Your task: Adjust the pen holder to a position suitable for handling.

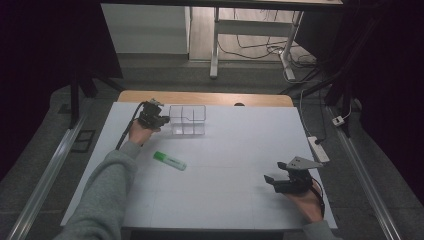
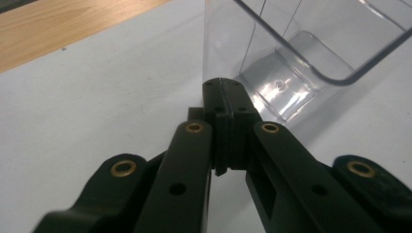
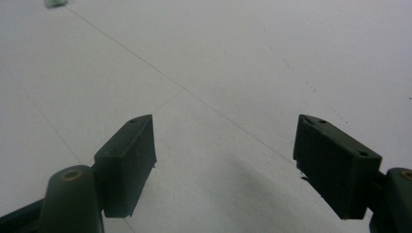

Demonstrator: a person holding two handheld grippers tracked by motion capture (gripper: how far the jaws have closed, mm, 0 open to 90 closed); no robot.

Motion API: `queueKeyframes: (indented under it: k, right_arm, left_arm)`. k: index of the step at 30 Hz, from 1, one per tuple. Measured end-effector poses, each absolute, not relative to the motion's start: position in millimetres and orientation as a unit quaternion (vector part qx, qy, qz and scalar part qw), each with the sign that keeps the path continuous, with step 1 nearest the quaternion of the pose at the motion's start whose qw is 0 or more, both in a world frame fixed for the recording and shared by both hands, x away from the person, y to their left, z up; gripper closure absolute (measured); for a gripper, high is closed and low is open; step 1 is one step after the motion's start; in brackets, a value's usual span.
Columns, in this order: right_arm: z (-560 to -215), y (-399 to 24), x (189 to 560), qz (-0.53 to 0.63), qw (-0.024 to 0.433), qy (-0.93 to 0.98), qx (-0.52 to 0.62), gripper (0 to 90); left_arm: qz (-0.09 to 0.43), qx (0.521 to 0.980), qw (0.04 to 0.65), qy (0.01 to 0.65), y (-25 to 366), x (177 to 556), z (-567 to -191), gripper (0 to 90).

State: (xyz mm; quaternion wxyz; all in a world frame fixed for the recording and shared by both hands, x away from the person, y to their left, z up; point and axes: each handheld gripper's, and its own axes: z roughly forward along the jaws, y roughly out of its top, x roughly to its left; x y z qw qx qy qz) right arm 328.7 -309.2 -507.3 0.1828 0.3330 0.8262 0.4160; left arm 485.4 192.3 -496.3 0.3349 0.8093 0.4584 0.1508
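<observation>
A clear plastic organiser box with inner dividers stands at the back of the white table. My left gripper is right at its left side. In the left gripper view the two black jaws are pressed together at the tips, just in front of the near corner of the box, with nothing seen between them. A green highlighter lies flat left of the table's middle, apart from both grippers. Near the front right my right gripper stands open over bare table.
A wooden strip runs along the table's far edge behind the box. A pale green object tip shows far off in the right gripper view. A power strip lies beside the right table edge.
</observation>
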Motion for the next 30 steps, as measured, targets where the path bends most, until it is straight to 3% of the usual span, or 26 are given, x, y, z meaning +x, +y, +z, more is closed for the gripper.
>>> queueKeyframes:
  k: [30]
  right_arm:
    - [-507.7,-309.0,328.6,0.412,0.182,0.827,0.335,23.2]
  left_arm:
    - [0.147,0.829,0.331,0.426,136.0,494.4,-488.5,89.0]
